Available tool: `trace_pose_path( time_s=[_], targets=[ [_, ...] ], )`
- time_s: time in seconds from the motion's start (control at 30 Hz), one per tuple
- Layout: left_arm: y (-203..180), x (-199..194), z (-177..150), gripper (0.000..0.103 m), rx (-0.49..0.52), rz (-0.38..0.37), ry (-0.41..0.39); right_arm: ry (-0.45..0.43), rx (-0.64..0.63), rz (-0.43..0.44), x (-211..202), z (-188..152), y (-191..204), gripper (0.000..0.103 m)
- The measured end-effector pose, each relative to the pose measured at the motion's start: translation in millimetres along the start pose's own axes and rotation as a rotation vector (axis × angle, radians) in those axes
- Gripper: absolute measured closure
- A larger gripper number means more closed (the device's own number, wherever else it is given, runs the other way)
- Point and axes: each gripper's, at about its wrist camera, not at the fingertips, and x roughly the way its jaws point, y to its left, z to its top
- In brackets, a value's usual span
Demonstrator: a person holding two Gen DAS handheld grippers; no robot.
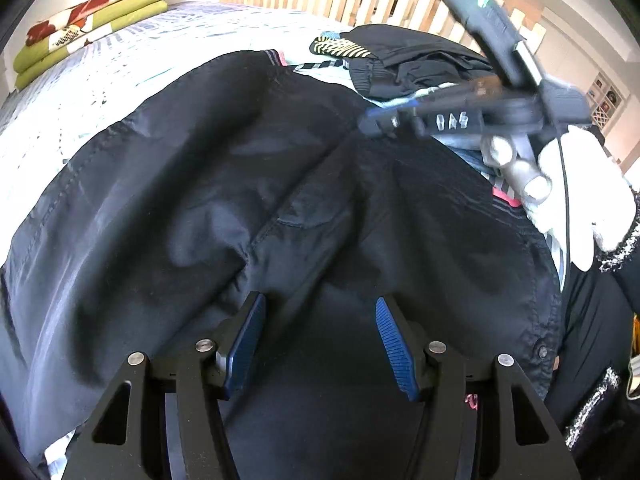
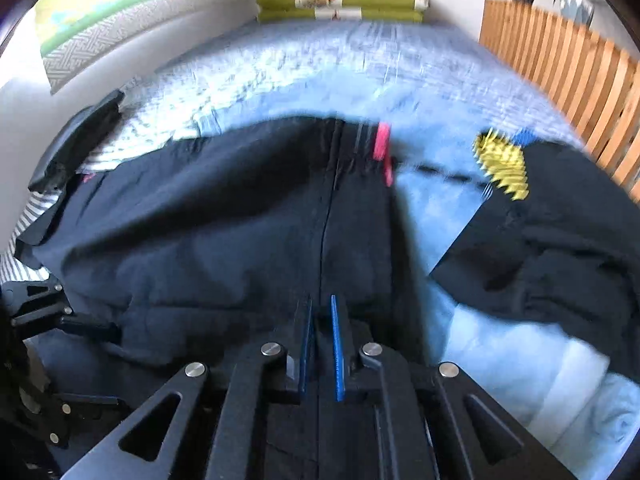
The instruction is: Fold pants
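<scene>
Dark navy pants (image 1: 240,184) lie spread over the bed, wrinkled, with a pink tag (image 2: 382,142) at the waistband. My left gripper (image 1: 320,299) hovers low over the fabric, open, with nothing between its blue pads (image 1: 244,344). A white-gloved hand (image 1: 580,184) holds my right gripper (image 1: 372,122) at the far side of the pants, where creases run up to its tip. In the blurred right wrist view the right gripper (image 2: 320,300) has its pads nearly together on a seam of the pants (image 2: 224,208).
The bed (image 2: 320,64) has a pale blue patterned cover. A second dark garment (image 2: 560,232) with a yellow striped piece (image 2: 502,164) lies to the right. Folded green and red blankets (image 1: 88,24) sit at the far end. A wooden slat fence (image 2: 560,68) borders the bed.
</scene>
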Motion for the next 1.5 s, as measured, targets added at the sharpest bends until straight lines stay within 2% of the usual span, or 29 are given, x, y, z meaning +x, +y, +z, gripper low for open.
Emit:
trace_pose_path(
  time_s=[0.07, 0.1, 0.17, 0.3, 0.4, 0.47, 0.53, 0.67, 0.8, 1.07, 1.2, 1.4, 1.5],
  targets=[
    [1, -1, -1, 0.042, 0.003, -0.002, 0.001, 0.005, -0.013, -0.033, -3, -8, -3, 0.094],
    [1, -1, -2, 0.042, 0.005, -0.002, 0.002, 0.018, -0.005, -0.023, -6, -13, -8, 0.09],
    [3, 1, -2, 0.042, 0.007, -0.003, 0.004, 0.042, 0.051, 0.056, -8, -26, -23, 0.088],
    [5, 3, -3, 0.042, -0.003, 0.001, -0.001, 0.018, 0.064, 0.076, -18, -36, -29, 0.089],
    [4, 0, -4, 0.042, -0.007, 0.003, -0.001, -0.047, 0.102, 0.106, -30, -31, -37, 0.088],
    [4, 0, -3, 0.042, -0.008, 0.003, 0.003, -0.087, 0.085, 0.092, -37, -25, -34, 0.084],
    [1, 1, -4, 0.042, 0.0, 0.013, 0.005, -0.087, 0.049, 0.085, -36, -17, -25, 0.084],
    [0, 1, -5, 0.042, 0.005, 0.016, 0.003, -0.036, -0.013, 0.057, -24, -20, -6, 0.084],
    [1, 2, -6, 0.042, 0.005, 0.011, -0.002, 0.006, -0.036, -0.021, -14, -25, -6, 0.082],
    [0, 3, -7, 0.042, 0.01, 0.005, -0.007, 0.006, -0.054, -0.024, -9, -22, -5, 0.082],
    [-1, 3, -7, 0.042, 0.016, 0.009, -0.007, -0.006, -0.029, -0.004, -12, -20, -10, 0.087],
    [0, 1, -9, 0.042, 0.011, 0.001, -0.008, -0.077, 0.007, 0.03, -24, -7, -13, 0.088],
    [0, 2, -9, 0.041, 0.012, 0.002, -0.007, -0.026, -0.013, -0.007, -5, 1, -7, 0.088]
  ],
)
